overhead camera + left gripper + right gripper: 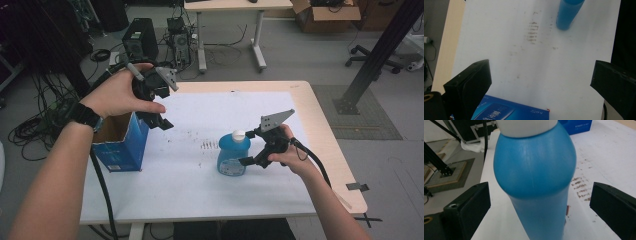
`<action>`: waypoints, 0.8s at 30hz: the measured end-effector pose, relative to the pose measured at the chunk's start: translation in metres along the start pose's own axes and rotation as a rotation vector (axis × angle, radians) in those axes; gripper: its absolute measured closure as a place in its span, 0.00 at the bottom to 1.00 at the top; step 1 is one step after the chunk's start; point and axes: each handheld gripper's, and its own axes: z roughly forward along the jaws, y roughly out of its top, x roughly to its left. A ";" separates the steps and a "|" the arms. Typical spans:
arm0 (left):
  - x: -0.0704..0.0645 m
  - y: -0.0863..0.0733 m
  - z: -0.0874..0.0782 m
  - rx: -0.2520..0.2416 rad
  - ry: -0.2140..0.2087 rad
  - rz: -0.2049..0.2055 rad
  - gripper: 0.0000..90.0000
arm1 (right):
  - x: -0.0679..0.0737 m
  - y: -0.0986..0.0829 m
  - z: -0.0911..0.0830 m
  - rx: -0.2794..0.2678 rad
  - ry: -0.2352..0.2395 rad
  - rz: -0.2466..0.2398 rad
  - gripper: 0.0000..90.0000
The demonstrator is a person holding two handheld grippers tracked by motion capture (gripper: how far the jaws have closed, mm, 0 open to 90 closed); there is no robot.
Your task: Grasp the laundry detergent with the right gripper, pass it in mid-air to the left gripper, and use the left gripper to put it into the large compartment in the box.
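A blue bottle (233, 154) with a white cap stands upright near the middle of the white table sheet (200, 180). My right gripper (250, 148) is open and level with the bottle's side, a jaw on either side of it without touching. In the right gripper view the bottle (536, 180) stands close between the wide-apart jaws. My left gripper (161, 121) hangs open over the top edge of an open blue carton (122, 142) at the table's left. The left gripper view looks down on the carton (509, 111) and the far bottle (567, 13).
Brown smudges (207, 145) mark the sheet left of the bottle. The table's wooden edge (327, 145) runs along the right. Cables, computer cases (140, 40) and another desk (235, 6) stand on the floor behind. A black post (380, 55) rises at the far right.
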 end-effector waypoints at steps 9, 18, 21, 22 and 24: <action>-0.001 0.000 0.000 -0.004 -0.002 0.002 0.04 | 0.001 -0.002 0.012 -0.012 -0.005 0.007 0.06; 0.000 0.000 0.001 -0.011 -0.002 0.001 0.04 | 0.001 -0.004 0.022 -0.032 -0.007 0.020 0.09; 0.000 -0.001 0.001 -0.011 -0.001 0.000 0.04 | 0.001 -0.004 0.024 -0.033 -0.006 0.017 0.10; 0.000 -0.001 0.001 -0.012 -0.001 0.001 0.04 | 0.001 -0.004 0.024 -0.038 -0.008 0.017 0.11; 0.000 -0.001 0.001 -0.012 -0.002 0.001 0.04 | 0.001 -0.004 0.025 -0.043 -0.007 0.019 0.12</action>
